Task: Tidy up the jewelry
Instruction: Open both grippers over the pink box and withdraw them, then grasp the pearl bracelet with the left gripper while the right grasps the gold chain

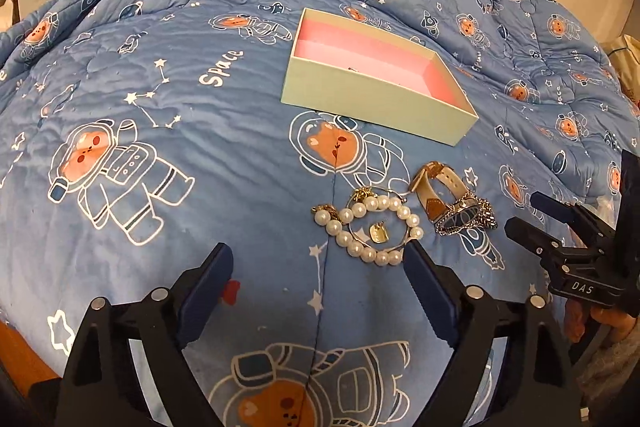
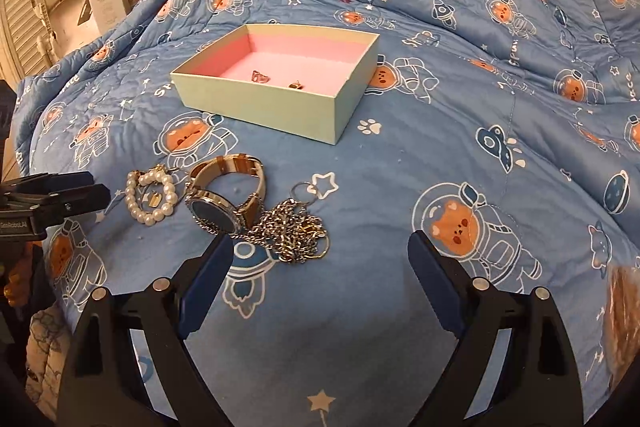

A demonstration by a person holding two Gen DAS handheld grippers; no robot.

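Both tongs released, nothing gripped: left tongs (image 1: 318, 263) hover nr the pearl bracelet (image 1: 370, 227), right tongs (image 2: 320, 255) nr the watch (image 2: 218, 213) & chain (image 2: 288, 231). Box (image 2: 260, 103) sits further back on the bed (image 2: 400, 163) w/ two small pieces inside.

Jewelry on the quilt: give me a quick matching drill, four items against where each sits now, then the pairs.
Items:
1. pearl bracelet
2. watch
3. chain necklace
4. two small pieces

Places:
A. inside the box, on its pink floor
B. heaped on the quilt, right of the watch, in the right wrist view
C. leftmost on the quilt, nearest the left gripper
D. on the quilt between pearls and chain

Pairs: 1-C, 2-D, 3-B, 4-A
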